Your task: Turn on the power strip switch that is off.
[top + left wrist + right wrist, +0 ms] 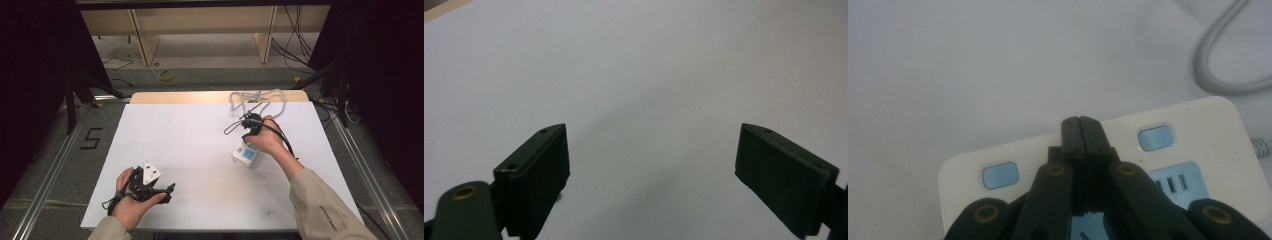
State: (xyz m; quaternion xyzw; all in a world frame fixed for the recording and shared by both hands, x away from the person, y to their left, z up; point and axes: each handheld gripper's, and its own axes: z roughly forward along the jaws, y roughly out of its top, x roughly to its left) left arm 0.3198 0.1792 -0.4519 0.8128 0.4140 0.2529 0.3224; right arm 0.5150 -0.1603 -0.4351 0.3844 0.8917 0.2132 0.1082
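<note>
Pressing down, your right gripper has its jaws shut tight together over the power strip, between its two blue buttons, at the worktop's right. Your left gripper, jaws wide and empty, hovers near left. Off-centre pressure could tip or slide the strip; its cord coils just beyond.

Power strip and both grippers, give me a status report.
Left gripper open, empty, over bare table. Right gripper shut, tips over the power strip between its two blue buttons. Grey cord coiled at the far edge.
</note>
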